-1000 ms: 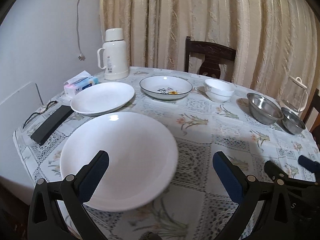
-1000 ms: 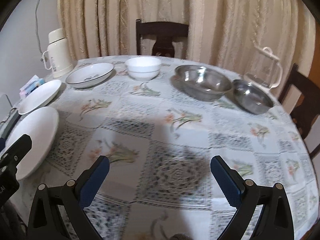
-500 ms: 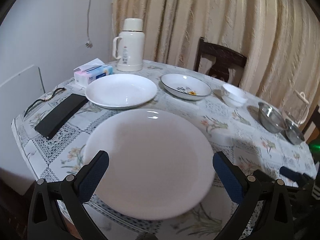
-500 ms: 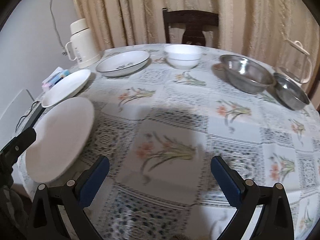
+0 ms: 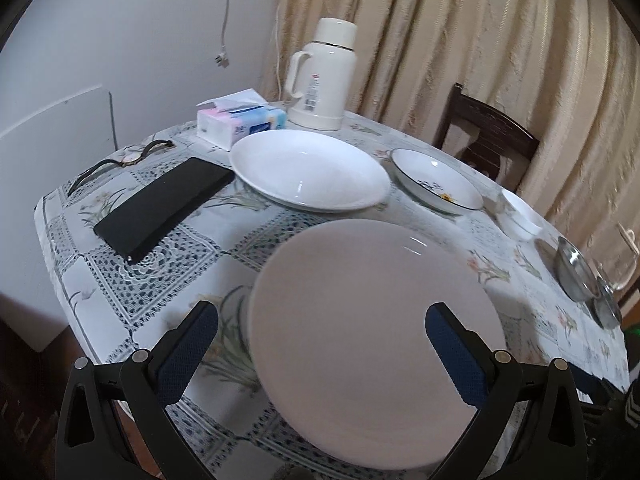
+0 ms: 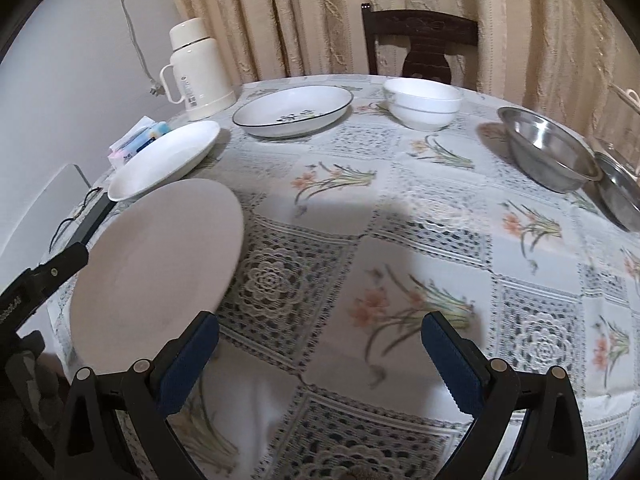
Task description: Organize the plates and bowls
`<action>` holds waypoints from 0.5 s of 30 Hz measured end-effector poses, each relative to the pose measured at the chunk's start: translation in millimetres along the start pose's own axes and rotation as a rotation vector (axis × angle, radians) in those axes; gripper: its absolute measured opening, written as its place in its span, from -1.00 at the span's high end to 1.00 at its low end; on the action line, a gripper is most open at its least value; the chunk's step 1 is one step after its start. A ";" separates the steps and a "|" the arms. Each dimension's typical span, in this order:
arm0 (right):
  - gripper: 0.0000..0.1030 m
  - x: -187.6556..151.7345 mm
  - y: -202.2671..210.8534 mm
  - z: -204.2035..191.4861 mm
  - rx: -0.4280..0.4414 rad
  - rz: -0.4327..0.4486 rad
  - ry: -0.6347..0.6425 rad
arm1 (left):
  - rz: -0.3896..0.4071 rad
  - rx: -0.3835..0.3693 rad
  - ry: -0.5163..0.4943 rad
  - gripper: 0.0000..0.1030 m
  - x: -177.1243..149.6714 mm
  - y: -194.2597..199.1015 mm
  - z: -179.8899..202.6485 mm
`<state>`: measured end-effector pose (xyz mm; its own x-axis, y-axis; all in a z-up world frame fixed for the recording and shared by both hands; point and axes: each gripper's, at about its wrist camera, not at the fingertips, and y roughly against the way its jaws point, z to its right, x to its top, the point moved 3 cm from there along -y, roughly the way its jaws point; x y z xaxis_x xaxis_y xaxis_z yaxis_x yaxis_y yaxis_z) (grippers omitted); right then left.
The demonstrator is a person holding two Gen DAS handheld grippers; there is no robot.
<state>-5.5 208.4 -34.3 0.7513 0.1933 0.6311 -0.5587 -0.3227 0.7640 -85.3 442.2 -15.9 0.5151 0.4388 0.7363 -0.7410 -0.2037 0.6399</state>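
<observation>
Both tongs are spread wide and grasp nothing. Left tongs hover low over the near edge of the desk, their padded tips to either side of the big white plate, whose near rim sits between them; whether a tip touches the plate cannot be told. That straddle looks like the setup for pinching the rim, the obvious way to lift something this flat. Right tongs hang over bare patterned cloth, well apart from any dish, probably waiting their turn.

A second white plate lies just beyond the first, toward the wall, with a small gap between them. Two plates so alike are natural partners for stacking, so I judge the nearer one is meant to go on top of it. Farther round the desk sit a flower-painted dish, a white bowl and two steel bowls, side by side on the right edge. Dishes are spread in a rough arc, none stacked yet, so the sorting seems barely begun.

A black phone, a tissue box and a cream flask crowd the left side, so any lift toward the far plate should keep clear of them.
</observation>
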 end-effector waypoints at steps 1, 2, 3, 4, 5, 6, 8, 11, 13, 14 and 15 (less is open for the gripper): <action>-0.99 0.8 -0.2 -1.5 0.008 0.001 -0.001 | -0.005 -0.001 0.007 -1.00 0.6 -1.6 -2.5; -0.99 1.9 -0.5 -3.3 0.020 0.002 -0.003 | -0.012 -0.004 0.014 -1.00 1.1 -3.8 -4.7; -0.99 2.9 -0.6 -5.3 0.037 0.004 -0.006 | -0.021 -0.009 0.023 -1.00 1.6 -6.8 -8.0; -0.99 3.5 -1.1 -6.7 0.051 0.006 -0.008 | -0.030 -0.012 0.032 -1.00 1.3 -8.9 -10.6; -0.99 4.3 -1.4 -8.4 0.068 0.007 -0.013 | -0.037 -0.012 0.041 -1.00 0.9 -11.3 -13.8; -0.99 5.2 -2.0 -10.5 0.084 0.007 -0.016 | -0.043 -0.013 0.048 -1.00 0.6 -13.2 -15.9; -0.99 6.3 -3.9 -14.8 0.106 0.005 -0.015 | -0.055 -0.017 0.058 -1.00 0.1 -17.4 -19.7; -0.99 7.4 -10.7 -21.4 0.126 -0.011 -0.011 | -0.068 -0.025 0.068 -1.00 -0.6 -22.3 -23.3; -0.99 7.4 -16.0 -23.6 0.133 -0.025 -0.012 | -0.076 -0.031 0.071 -1.00 -1.1 -25.2 -24.8; -0.99 7.4 -18.8 -24.7 0.138 -0.033 -0.015 | -0.081 -0.033 0.073 -1.00 -1.5 -26.6 -25.3; -0.99 7.6 -20.8 -25.6 0.142 -0.038 -0.018 | -0.087 -0.037 0.076 -1.00 -2.0 -28.8 -26.5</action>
<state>2.8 240.3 -42.0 0.7776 0.1920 0.5988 -0.4754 -0.4437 0.7597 -76.4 470.3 -41.6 0.5452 0.5191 0.6583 -0.7107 -0.1303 0.6913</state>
